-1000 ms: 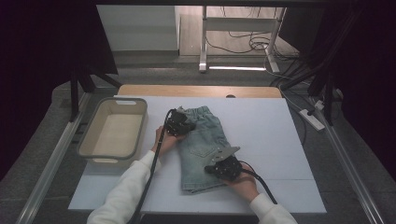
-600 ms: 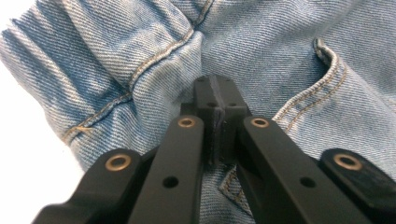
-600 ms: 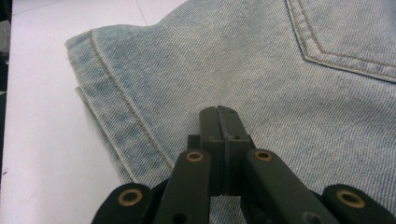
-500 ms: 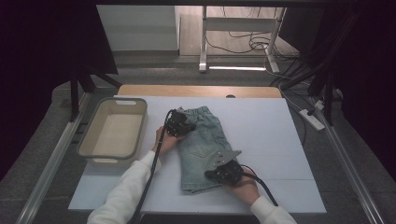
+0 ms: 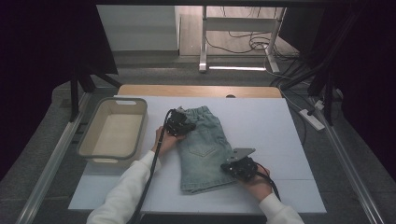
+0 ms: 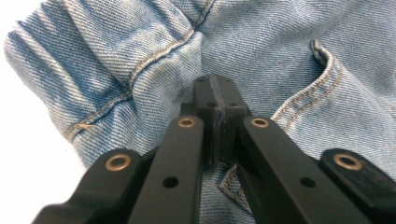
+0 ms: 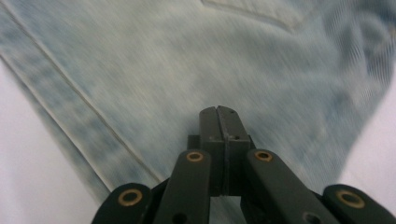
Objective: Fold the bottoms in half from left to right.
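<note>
A pair of light blue denim shorts (image 5: 205, 151) lies flat on the white table (image 5: 266, 126), waistband at the far end. My left gripper (image 5: 187, 125) rests on the waistband's left corner. In the left gripper view its jaws are shut, tips (image 6: 215, 87) pressed onto the denim (image 6: 140, 56) beside a pocket seam, with no cloth between them. My right gripper (image 5: 229, 164) sits over the lower right leg of the shorts. Its jaws (image 7: 218, 114) are shut too, with nothing between them, just over the blurred denim (image 7: 154, 70).
A beige plastic tub (image 5: 112, 133) stands empty at the table's left side. A wooden board (image 5: 201, 91) runs along the far edge. A power strip (image 5: 312, 119) and cables lie on the floor to the right.
My right gripper has slid a little to the right across the lower leg of the shorts. The left gripper and the shorts have stayed put.
</note>
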`<control>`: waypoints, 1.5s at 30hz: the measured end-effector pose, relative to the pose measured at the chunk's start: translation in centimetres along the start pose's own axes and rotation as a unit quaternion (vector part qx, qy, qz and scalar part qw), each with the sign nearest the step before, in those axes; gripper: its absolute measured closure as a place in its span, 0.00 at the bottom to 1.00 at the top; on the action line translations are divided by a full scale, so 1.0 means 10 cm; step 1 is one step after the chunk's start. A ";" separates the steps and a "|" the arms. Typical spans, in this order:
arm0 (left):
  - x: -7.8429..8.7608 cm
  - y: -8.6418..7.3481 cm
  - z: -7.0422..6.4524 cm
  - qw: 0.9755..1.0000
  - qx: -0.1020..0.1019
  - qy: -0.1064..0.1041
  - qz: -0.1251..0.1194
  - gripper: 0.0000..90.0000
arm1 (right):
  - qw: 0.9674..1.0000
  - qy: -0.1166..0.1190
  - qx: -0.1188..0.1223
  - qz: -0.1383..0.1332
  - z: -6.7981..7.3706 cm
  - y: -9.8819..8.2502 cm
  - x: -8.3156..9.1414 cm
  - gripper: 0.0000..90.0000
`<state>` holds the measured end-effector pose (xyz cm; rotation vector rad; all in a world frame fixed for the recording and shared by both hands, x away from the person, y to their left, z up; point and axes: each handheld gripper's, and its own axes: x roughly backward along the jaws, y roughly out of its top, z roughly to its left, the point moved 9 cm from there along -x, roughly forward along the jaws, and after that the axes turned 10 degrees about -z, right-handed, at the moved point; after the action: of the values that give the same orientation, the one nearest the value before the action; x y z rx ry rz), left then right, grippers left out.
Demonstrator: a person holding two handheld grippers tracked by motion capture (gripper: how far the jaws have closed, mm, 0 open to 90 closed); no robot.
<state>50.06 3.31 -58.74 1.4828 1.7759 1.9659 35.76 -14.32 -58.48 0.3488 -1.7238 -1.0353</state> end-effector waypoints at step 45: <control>0.57 0.21 -0.12 0.999 0.005 -0.017 -0.047 0.71 | 0.998 0.004 -0.016 -0.059 -0.09 0.09 0.21 0.85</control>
<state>47.34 5.42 -53.64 1.4002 1.8095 1.8787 35.93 -15.61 -56.44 0.4384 -1.6950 -1.1434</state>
